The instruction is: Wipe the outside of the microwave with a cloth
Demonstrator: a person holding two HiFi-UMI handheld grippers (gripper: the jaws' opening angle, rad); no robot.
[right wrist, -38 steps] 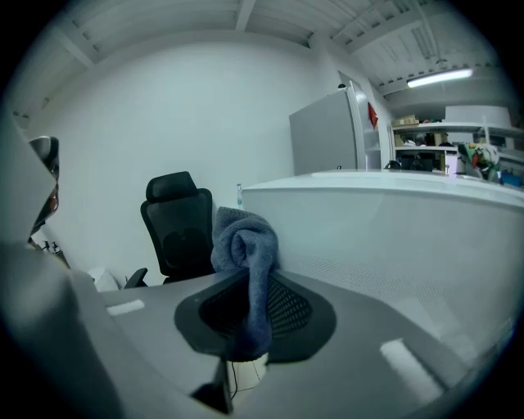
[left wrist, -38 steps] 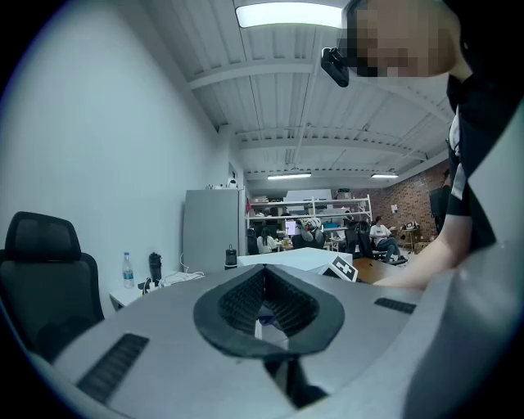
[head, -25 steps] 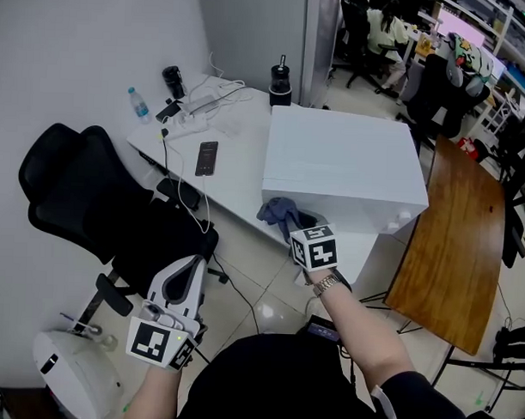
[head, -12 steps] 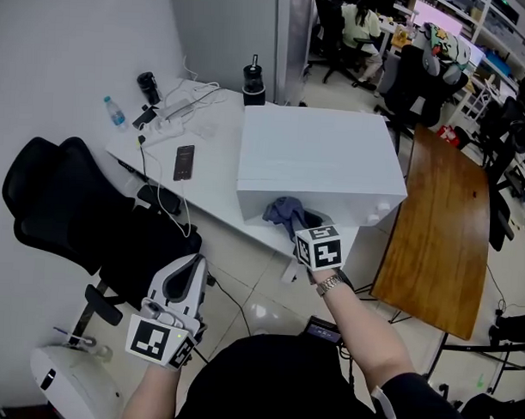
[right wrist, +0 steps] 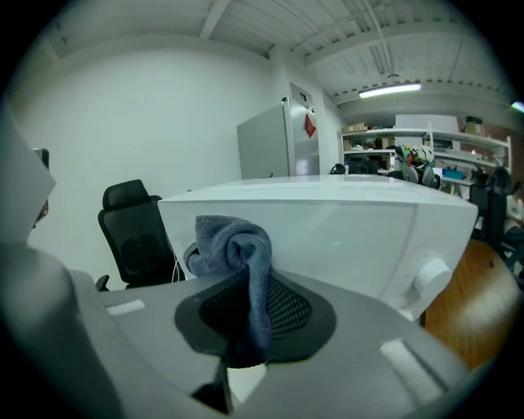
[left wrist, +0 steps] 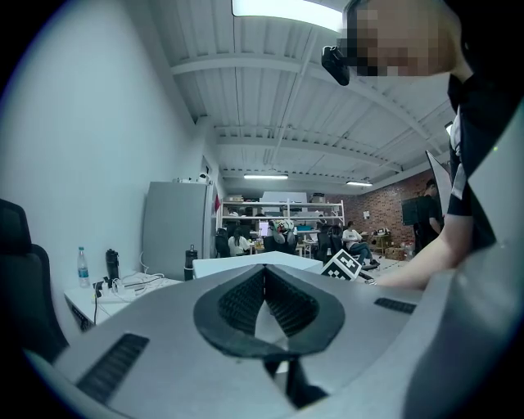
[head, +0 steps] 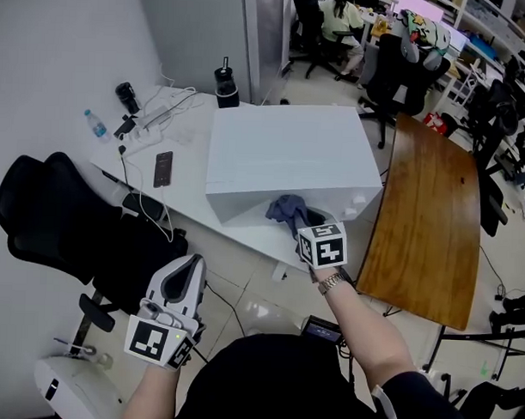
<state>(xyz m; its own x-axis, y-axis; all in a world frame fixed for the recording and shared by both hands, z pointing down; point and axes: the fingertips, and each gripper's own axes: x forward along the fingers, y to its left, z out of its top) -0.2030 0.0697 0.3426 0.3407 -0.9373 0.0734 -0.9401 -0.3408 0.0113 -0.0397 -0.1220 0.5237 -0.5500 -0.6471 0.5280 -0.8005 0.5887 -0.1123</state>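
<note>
Blue-grey and knitted: logged the cloth (right wrist: 233,245) as pinched between the jaws of the right gripper (right wrist: 246,315), closed tight on a fold, with a wad bulging above the pads and a tail hanging below. Placed the wad at, or just short of, the front face of the white microwave (head: 281,158), well left of the round knob (right wrist: 430,278). Cannot tell actual contact from either view. Found the microwave standing on the white worktop (head: 182,184), front face toward the person and close to the worktop's near edge. Logged the left gripper (left wrist: 264,295) as fully closed on nothing, held low beside the person, pointing level, well apart from the microwave.

Judged step in hand: wiping the front face.

To do it well:
- Press the wad broadside to the panel, to put fabric and not jaw tips on the plastic.
- Keep the grip firm against slip under drag; re-bunch if the tail starts to trail.
- Run long, overlapping strokes along the face toward the knob, then work round the knob, not over it.
- Keep pressure moderate; so near the edge, probably liable to shift.
- Consider bracing the top with the idle left gripper.
- Leave top and sides for afterwards.
</note>
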